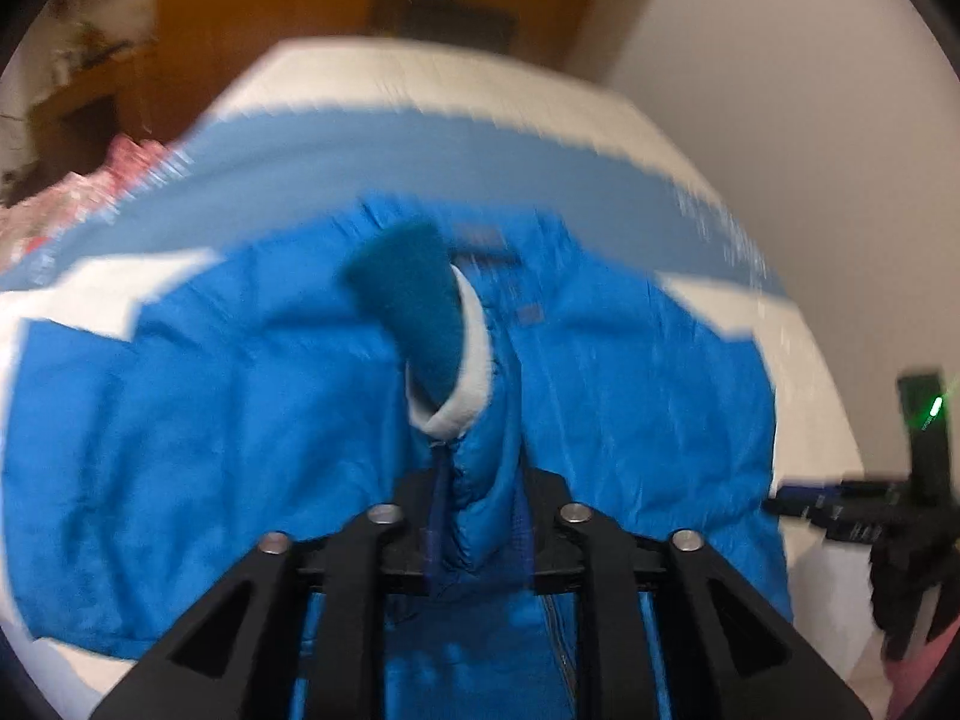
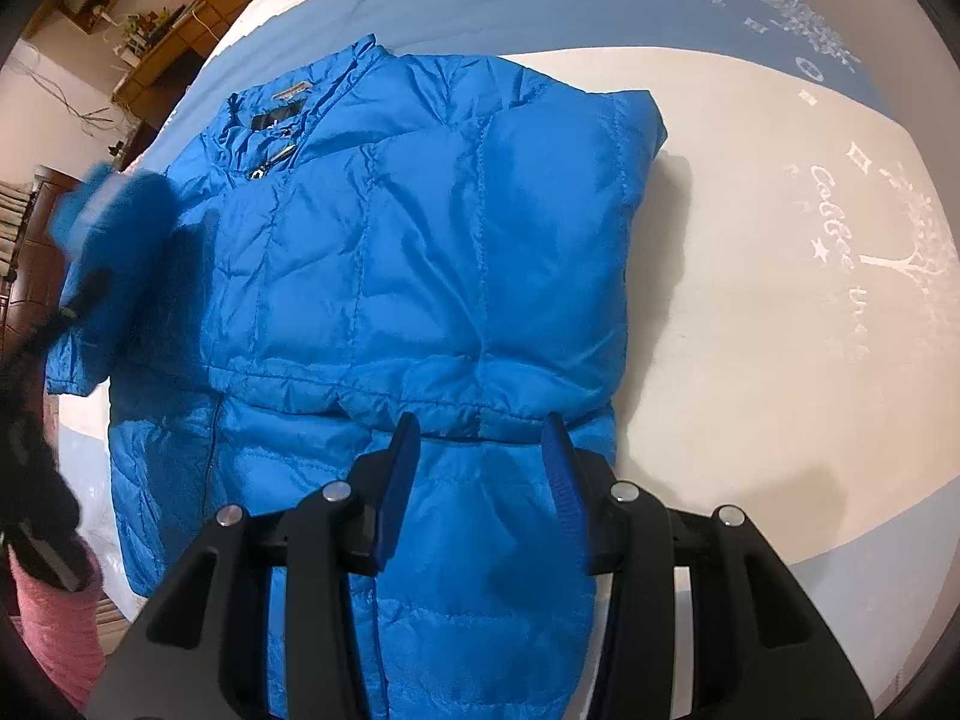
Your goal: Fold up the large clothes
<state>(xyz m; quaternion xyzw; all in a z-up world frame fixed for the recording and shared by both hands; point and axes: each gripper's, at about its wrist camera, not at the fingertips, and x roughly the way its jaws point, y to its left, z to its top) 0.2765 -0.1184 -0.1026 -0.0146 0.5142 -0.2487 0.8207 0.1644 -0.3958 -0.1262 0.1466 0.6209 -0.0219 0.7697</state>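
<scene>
A bright blue puffer jacket lies face up on the bed, collar at the far end, its right sleeve folded in over the body. My left gripper is shut on the other sleeve, which stands up between the pads. Its teal knit cuff with a white lining sticks out past the fingers. The right wrist view shows this sleeve as a blur at the jacket's left side. My right gripper is open, pointing down at the jacket's waist seam, blue pads apart with nothing gripped.
The bed cover is white with a pale blue band and printed lettering. Pink patterned cloth lies at the far left. A gloved hand and pink sleeve show at the left edge. Wooden furniture stands behind.
</scene>
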